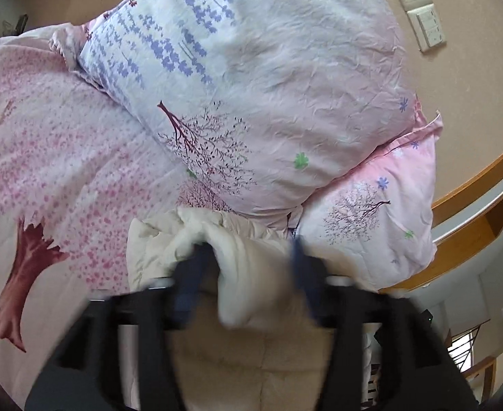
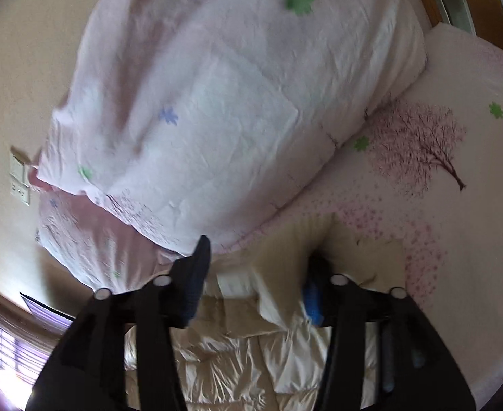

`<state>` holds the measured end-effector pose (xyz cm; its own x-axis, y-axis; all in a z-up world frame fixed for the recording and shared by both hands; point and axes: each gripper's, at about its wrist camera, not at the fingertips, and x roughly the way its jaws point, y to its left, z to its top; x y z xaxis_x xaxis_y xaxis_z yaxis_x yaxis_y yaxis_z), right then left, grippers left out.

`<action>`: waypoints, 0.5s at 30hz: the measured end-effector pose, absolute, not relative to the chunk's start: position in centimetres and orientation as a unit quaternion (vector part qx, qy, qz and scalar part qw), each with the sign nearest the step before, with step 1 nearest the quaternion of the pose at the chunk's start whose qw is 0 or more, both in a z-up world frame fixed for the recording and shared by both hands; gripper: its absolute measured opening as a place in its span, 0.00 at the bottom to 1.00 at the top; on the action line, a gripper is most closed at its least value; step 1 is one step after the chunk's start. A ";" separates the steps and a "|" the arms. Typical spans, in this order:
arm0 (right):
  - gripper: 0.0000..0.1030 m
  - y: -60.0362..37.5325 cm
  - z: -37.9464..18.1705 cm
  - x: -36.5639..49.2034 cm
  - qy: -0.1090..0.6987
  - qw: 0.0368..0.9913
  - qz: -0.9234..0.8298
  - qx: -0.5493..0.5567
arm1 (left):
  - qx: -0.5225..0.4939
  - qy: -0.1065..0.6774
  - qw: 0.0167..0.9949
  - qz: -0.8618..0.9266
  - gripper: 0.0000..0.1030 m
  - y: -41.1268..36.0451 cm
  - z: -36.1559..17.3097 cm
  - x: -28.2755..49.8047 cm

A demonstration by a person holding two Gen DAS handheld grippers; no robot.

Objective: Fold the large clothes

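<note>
A cream quilted padded garment (image 1: 237,267) lies on a bed with a pink tree-print sheet (image 1: 46,157). My left gripper (image 1: 248,253) stands over the garment's bunched top edge, jaws apart, with a fold of cream fabric bulging between the blurred fingers. In the right wrist view the same garment (image 2: 237,356) lies below my right gripper (image 2: 258,257). Its jaws are wide apart. The left finger (image 2: 196,274) is above the fabric edge and the right finger (image 2: 314,294) presses into the cream fabric.
A big pillow in a pale floral cover (image 1: 268,78) lies on a second pink pillow (image 1: 381,219) just beyond the garment. It also shows in the right wrist view (image 2: 224,96). A wall with sockets (image 1: 419,7) and a wooden bedside shelf (image 1: 474,185) stand to the right.
</note>
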<state>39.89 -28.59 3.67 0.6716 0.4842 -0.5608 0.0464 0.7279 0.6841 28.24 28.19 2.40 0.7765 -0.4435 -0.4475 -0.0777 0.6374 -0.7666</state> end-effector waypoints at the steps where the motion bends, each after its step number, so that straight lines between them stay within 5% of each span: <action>1: 0.60 -29.0 4.1 39.7 0.376 0.854 0.125 0.336 | -0.409 0.312 0.851 -0.107 0.76 28.3 2.6 28.0; 10: 0.64 -29.6 4.1 40.5 0.440 0.868 0.125 0.195 | -0.309 0.364 0.877 -0.046 0.82 28.8 2.1 28.3; 15: 0.63 -27.8 2.0 41.4 0.470 0.854 0.145 0.173 | -0.290 0.402 0.867 -0.045 0.74 28.0 0.1 29.7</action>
